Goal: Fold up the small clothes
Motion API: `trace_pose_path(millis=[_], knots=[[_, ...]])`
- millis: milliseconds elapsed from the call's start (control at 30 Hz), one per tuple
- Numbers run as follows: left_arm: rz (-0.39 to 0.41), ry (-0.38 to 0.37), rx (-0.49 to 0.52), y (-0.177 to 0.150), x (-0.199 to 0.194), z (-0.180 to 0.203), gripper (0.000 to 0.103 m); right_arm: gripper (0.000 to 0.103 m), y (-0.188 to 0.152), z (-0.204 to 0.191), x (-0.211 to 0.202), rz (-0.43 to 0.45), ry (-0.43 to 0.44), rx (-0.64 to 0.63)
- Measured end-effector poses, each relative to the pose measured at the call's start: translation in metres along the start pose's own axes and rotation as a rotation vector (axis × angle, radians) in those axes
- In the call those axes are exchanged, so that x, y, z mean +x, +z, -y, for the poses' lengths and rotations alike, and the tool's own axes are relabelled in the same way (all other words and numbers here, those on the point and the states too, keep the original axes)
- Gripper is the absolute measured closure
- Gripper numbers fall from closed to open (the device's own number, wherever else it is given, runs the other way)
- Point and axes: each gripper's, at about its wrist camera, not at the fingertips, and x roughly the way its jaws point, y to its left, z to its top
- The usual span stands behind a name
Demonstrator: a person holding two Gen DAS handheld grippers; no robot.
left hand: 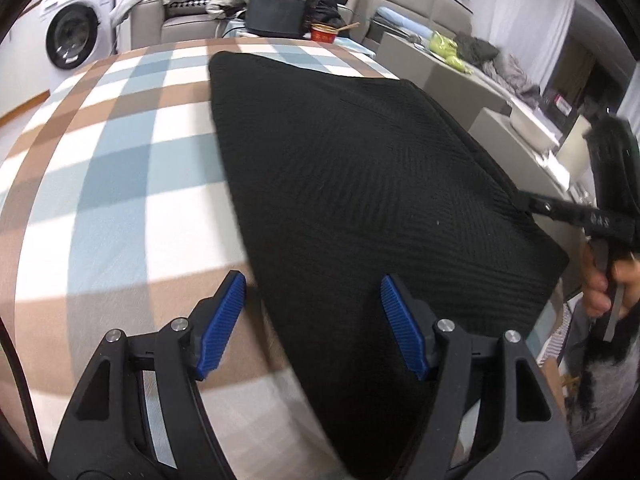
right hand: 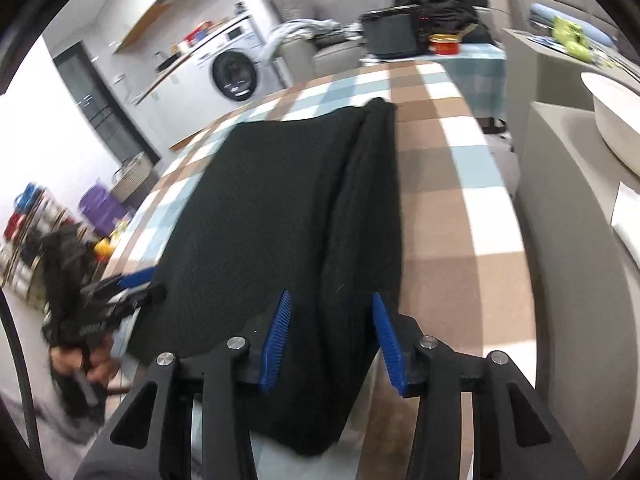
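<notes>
The black knitted garment [left hand: 360,184] lies flat on the checked cloth [left hand: 120,168]. The left gripper [left hand: 312,320] stands wide apart, the garment's near edge between its jaws, apparently untouched. The right gripper [right hand: 332,340] is half parted over a folded ridge, its blue pads [right hand: 276,340] seemingly clear.

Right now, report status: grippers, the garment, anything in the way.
Left gripper open, nothing held. Right gripper open, straddling the folded flap, not pinching. Black garment flat on checked cloth, one side folded over. Nothing in the way.
</notes>
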Motion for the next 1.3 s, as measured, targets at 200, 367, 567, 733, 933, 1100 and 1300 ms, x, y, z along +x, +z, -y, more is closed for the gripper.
trace_pose_path(millis=[200, 367, 567, 733, 933, 1100, 1300], knots=[[-0.004, 0.023, 0.001, 0.014, 0.01, 0.002, 0.067, 0.066, 0.014, 0.0, 0.028, -0.038, 0.042, -0.004], [0.015, 0.013, -0.017, 0.011, 0.006, -0.009, 0.074, 0.075, 0.014, -0.005, 0.037, -0.06, 0.055, -0.022], [0.037, 0.071, -0.086, 0.001, -0.015, -0.053, 0.074, 0.075, 0.017, -0.039, 0.059, -0.066, 0.088, -0.034], [0.066, 0.131, -0.183, -0.009, -0.034, -0.1, 0.071, 0.075, 0.027, -0.08, 0.089, -0.092, 0.157, -0.04], [0.082, 0.194, -0.232, -0.018, -0.051, -0.115, 0.056, 0.068, 0.026, -0.09, 0.094, -0.105, 0.197, -0.063], [0.131, 0.208, -0.198, -0.021, -0.071, -0.097, 0.047, 0.066, 0.009, -0.072, 0.061, -0.067, 0.249, -0.015], [0.151, 0.033, -0.099, -0.022, -0.073, -0.049, 0.032, 0.07, -0.01, -0.085, 0.058, -0.104, 0.348, -0.014]])
